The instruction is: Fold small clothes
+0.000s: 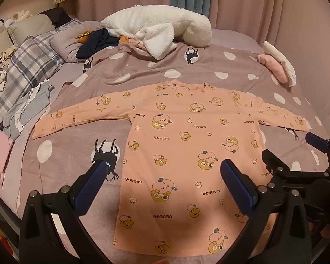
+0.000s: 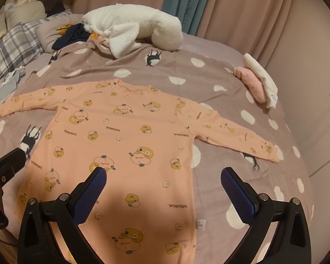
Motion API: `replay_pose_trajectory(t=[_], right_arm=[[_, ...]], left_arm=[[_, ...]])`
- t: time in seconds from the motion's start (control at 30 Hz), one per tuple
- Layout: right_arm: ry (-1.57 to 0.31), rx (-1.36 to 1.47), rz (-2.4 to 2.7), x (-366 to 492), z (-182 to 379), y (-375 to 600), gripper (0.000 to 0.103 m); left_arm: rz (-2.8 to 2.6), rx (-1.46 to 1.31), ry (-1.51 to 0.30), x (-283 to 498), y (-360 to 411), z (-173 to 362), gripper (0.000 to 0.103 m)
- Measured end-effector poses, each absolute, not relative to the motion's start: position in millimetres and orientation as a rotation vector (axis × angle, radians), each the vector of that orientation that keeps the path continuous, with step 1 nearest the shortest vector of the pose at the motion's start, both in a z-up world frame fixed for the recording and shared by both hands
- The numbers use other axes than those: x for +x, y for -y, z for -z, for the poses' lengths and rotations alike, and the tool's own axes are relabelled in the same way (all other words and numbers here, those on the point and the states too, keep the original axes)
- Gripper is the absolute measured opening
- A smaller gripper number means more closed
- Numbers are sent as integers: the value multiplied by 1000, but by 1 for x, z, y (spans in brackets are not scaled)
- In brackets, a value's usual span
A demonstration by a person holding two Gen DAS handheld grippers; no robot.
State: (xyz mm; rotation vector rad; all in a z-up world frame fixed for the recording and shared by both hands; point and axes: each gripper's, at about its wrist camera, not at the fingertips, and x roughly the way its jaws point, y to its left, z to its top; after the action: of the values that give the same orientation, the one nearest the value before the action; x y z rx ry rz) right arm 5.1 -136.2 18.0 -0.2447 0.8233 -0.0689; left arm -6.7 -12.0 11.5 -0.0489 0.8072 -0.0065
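Observation:
A small pink long-sleeved shirt [image 1: 182, 145] [image 2: 121, 136] printed with yellow cartoon ducks lies flat on the spotted bedspread, both sleeves spread out sideways and collar toward the far side. My left gripper [image 1: 165, 171] hovers open above the shirt's lower left part, its blue pads [image 1: 94, 180] wide apart and holding nothing. Over the shirt's lower right edge, my right gripper [image 2: 164, 179] is also open and empty. The right gripper [image 1: 316, 145] shows at the right edge of the left wrist view; part of the left gripper's black frame [image 2: 2, 171] shows at the left edge of the right wrist view.
A mauve bedspread [image 1: 187, 70] with white spots and black figures covers the bed. At the far side lie a white fluffy garment [image 1: 156, 28] and dark clothes [image 1: 96, 41]. Folded pink and white items [image 1: 277, 66] sit at the right edge. Plaid pillows and loose clothes [image 1: 26, 83] lie left.

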Motion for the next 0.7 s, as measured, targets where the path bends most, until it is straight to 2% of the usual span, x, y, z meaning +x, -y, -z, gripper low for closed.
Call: replay_pose_trajectory(t=[0.7], right_arm=[[-826, -216, 5, 8, -17, 126, 103]], left_arm=[[17, -11, -780, -16, 9, -14, 103]])
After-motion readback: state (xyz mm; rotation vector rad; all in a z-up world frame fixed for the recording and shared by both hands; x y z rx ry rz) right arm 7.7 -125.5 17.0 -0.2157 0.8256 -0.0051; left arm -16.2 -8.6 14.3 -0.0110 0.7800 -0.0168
